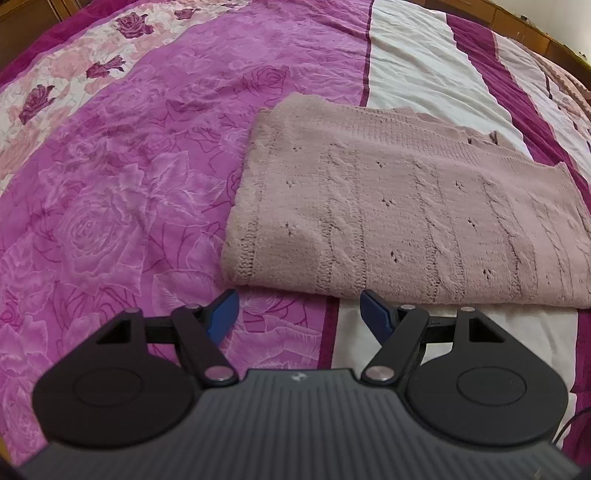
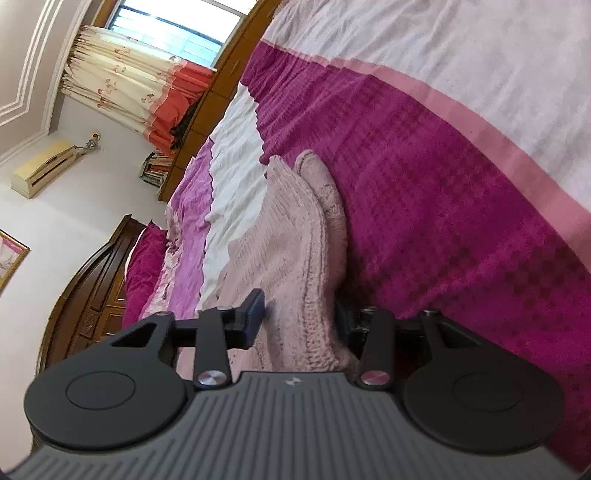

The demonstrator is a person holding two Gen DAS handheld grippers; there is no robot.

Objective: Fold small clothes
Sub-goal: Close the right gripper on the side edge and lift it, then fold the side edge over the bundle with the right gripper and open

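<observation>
Bedding in magenta, pink rose print and white bands covers the bed [image 1: 110,184], and it fills nearly all of the left wrist view. Nearest the onlooker there, the left hand-held gripper [image 1: 299,314] hovers above the bedspread with its blue-tipped fingers [image 1: 223,314] spread wide apart, holding nothing. Its tips sit just short of the near folded edge of a dusty pink knitted sweater [image 1: 406,206]. That sweater lies flat in a rough rectangle, half on the purple rose panel and half on the white stripe. Its left edge is a clean fold; its far edge is uneven and stepped. Bare bedspread stretches wide to the left and beyond the sweater.

From the right wrist view, tilted sideways, the right hand-held gripper [image 2: 301,321] has a thick bunched edge of the sweater [image 2: 295,258] between its fingers. One blue pad [image 2: 255,314] rests against the knit, while the other finger is hidden behind the fabric, so a firm clamp cannot be confirmed. Past it, the sweater's layered edges run away along the magenta band. Farther off stand a dark wooden headboard [image 2: 92,288], a cream curtain with a red hem [image 2: 129,85] and a bright window [image 2: 177,26].
</observation>
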